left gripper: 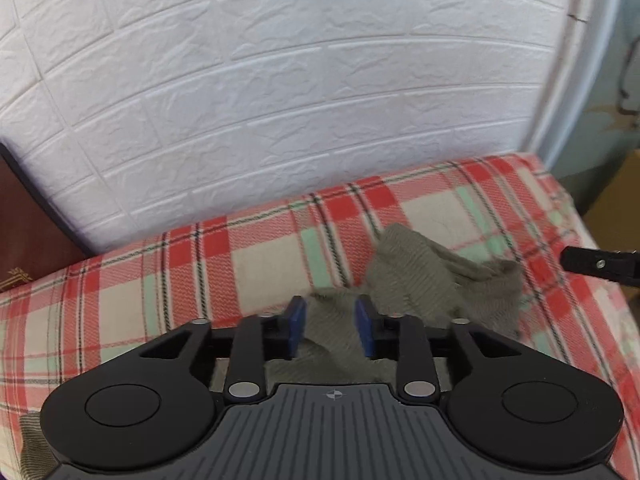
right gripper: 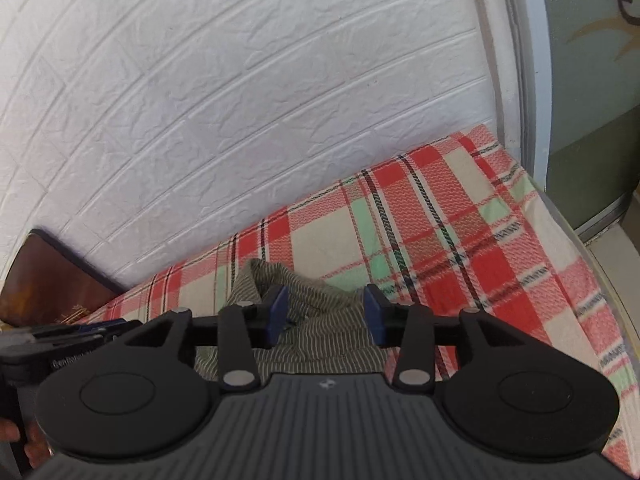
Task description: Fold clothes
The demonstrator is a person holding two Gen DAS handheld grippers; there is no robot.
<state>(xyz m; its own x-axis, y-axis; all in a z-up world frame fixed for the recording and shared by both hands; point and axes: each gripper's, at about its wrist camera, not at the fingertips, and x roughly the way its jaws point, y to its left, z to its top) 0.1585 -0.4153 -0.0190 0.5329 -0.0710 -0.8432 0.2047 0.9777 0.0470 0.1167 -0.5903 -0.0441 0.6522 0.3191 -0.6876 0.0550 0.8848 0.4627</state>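
An olive-green striped garment (left gripper: 420, 276) lies crumpled on the red, green and cream plaid bed cover (left gripper: 240, 256). My left gripper (left gripper: 330, 326) is open, its blue pads on either side of a fold of the garment that runs between them. In the right wrist view the same garment (right gripper: 320, 320) lies bunched under and between the open jaws of my right gripper (right gripper: 326, 312). A part of the right gripper (left gripper: 596, 266) shows at the right edge of the left wrist view. The left gripper (right gripper: 60, 344) shows at the left of the right wrist view.
A white brick-pattern wall (left gripper: 280, 80) stands right behind the bed. A dark brown wooden headboard (right gripper: 52, 280) is at the left. The bed's right edge (right gripper: 580, 248) drops off beside a green wall and door frame (right gripper: 528, 80).
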